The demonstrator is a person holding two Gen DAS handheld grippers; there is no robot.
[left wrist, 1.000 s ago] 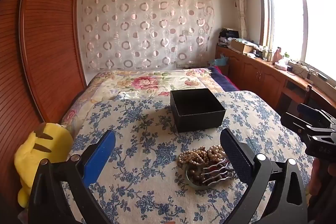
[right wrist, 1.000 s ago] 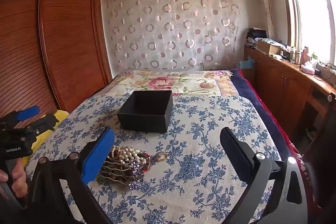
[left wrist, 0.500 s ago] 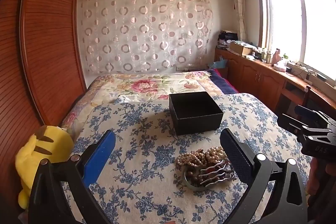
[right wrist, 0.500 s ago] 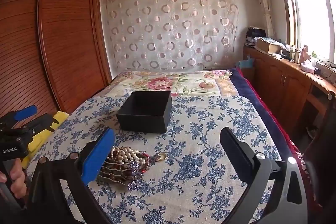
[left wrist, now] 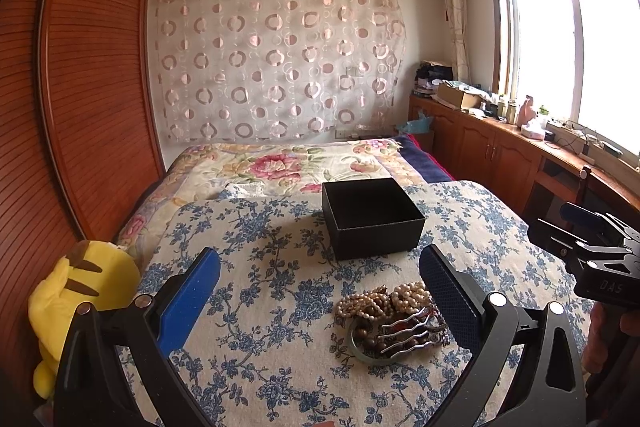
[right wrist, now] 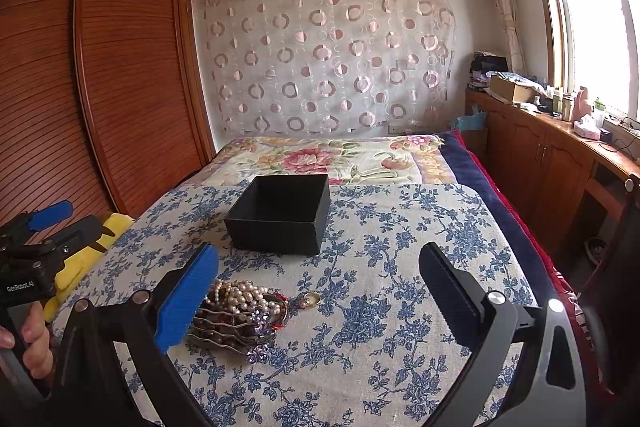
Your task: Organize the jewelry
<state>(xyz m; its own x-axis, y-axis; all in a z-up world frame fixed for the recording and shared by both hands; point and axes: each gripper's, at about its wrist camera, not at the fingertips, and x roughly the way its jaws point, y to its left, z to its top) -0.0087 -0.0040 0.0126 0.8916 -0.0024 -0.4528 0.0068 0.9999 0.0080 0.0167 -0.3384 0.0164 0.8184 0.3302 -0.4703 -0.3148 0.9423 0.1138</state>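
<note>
- A soft yellow plush toy slumps at 9 o'clock, partly cut off by the bed edge, against a ribbed wooden wardrobe.
- The left gripper hangs released, jaws spread wide over the cloth, grasping nothing; one pad is smooth blue, the other dark and ribbed.
- A woven cloth printed with blue flowers covers the bed.
- The jewelry pile lies at 4 o'clock from centre: pearl strands, brown beads, wavy metal bangles, tangled so single pieces are hard to separate; its right edge hides behind the dark pad.
- The square black box, matte and open-topped, sits at 12 o'clock beyond the pile, apart from it.
- The right gripper is likewise spread and unloaded, pile at its blue pad, box beyond.
</note>
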